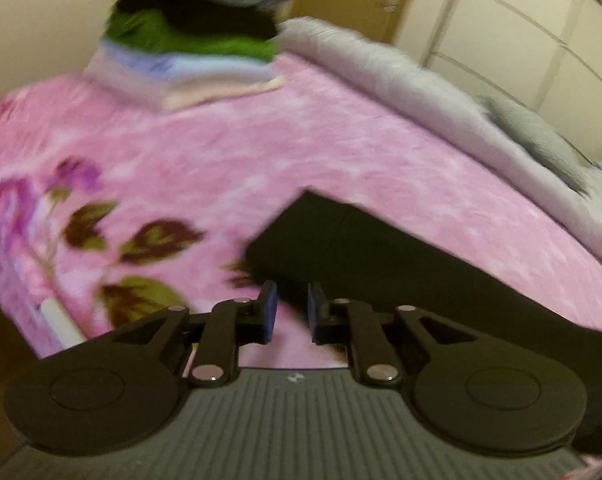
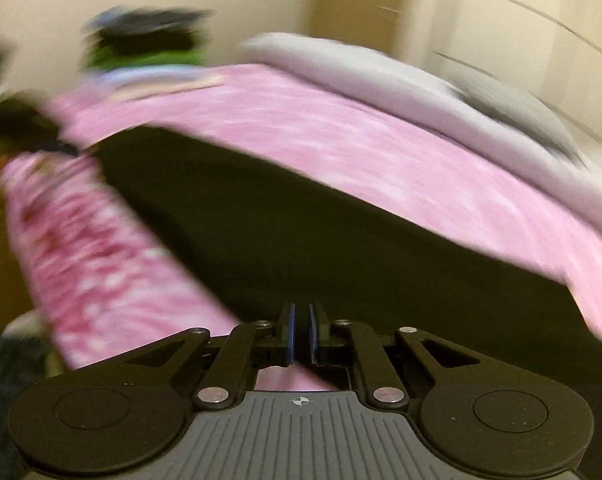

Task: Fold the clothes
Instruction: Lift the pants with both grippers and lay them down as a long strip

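A black garment (image 1: 381, 252) lies flat on the pink floral blanket (image 1: 261, 140), folded into a long strip with a square corner. My left gripper (image 1: 292, 296) hovers just off the garment's near left end. Its blue pads are apart and only pink blanket shows between them. In the right wrist view, which is blurred, the black garment (image 2: 301, 220) spreads wide in front of my right gripper (image 2: 301, 312). Those pads stand almost together, and I see no cloth pinched between them.
A stack of folded clothes (image 1: 189, 40) in green, black, blue and cream sits at the bed's far corner. A grey duvet (image 1: 401, 80) is bunched along the far right side. Behind it are wardrobe doors (image 1: 521, 20). A white rod (image 1: 59, 320) lies at the bed's left edge.
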